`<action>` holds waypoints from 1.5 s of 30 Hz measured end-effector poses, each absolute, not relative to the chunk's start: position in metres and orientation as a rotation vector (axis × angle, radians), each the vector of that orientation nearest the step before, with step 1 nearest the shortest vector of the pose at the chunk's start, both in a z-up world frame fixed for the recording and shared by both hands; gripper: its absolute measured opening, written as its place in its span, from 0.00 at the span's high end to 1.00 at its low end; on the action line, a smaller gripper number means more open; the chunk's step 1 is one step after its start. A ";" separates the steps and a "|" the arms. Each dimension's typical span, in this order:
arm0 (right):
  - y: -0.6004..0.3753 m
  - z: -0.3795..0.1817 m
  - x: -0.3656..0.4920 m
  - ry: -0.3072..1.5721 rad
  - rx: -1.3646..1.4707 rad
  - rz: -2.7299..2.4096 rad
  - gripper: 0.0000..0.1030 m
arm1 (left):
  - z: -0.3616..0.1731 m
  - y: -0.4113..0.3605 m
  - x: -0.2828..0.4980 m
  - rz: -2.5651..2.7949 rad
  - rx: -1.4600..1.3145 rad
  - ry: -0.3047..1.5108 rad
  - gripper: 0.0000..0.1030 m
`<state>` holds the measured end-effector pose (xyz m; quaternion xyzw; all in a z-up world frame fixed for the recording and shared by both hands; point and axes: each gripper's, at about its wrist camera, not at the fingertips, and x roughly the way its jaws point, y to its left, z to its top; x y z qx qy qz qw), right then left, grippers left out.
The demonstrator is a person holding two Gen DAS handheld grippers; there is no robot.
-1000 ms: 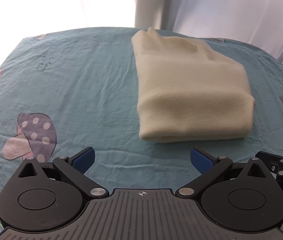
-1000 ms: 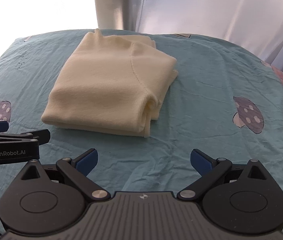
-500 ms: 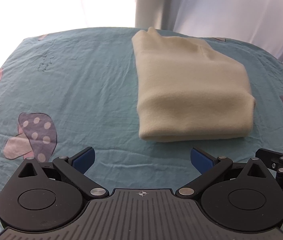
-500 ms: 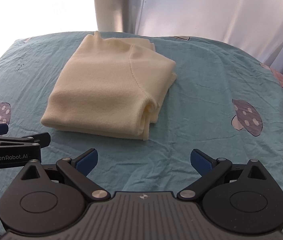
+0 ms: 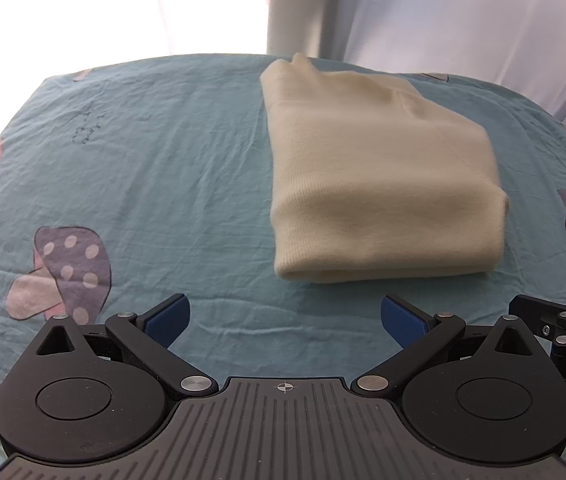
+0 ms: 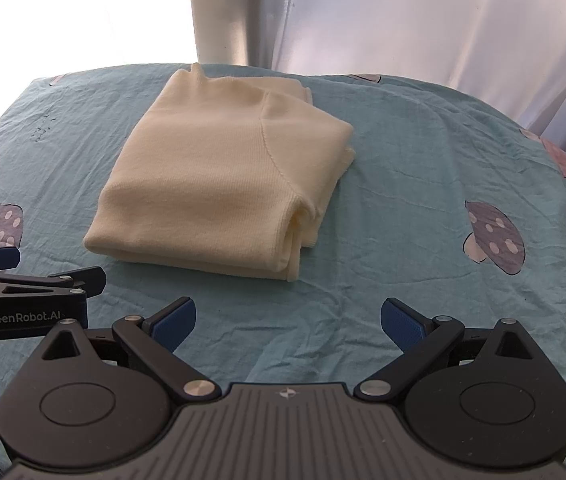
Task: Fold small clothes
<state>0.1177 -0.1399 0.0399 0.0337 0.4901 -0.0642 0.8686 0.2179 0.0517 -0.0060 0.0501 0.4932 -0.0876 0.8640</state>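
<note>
little is changed from the frames a second ago: both views are drawn back only a touch, the right view a shade higher, and the folded cream sweater (image 6: 219, 184) is seen where it was, on the teal mushroom-print bed sheet (image 6: 423, 184).

left tongs (image 5: 285, 322) are held spread wide, nothing between the blue pads (image 5: 165, 320). right tongs (image 6: 288, 322) are likewise spread and empty. neither is touching the cloth.

now the relation that counts: the sweater is lain ahead of both tongs, off to the right of the left pair and off to the left of the right pair, so it is bracketed between them. its long axis is run away from the tongs toward the curtain (image 6: 443, 20). the rounded fold is faced toward the tongs, the loose stacked edges are turned to the right side. neither hand is judged clearly the nearer. the fold is judged as good as done.
</note>
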 end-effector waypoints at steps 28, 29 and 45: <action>-0.140 0.041 0.120 1.025 0.056 -0.131 0.04 | -0.007 0.052 0.218 -0.201 0.105 1.046 0.00; -0.140 0.041 0.120 1.025 0.056 -0.129 0.04 | -0.007 0.052 0.218 -0.201 0.105 1.047 0.00; -0.141 0.042 0.120 1.023 0.057 -0.130 0.04 | -0.004 0.053 0.218 -0.192 0.104 1.045 0.00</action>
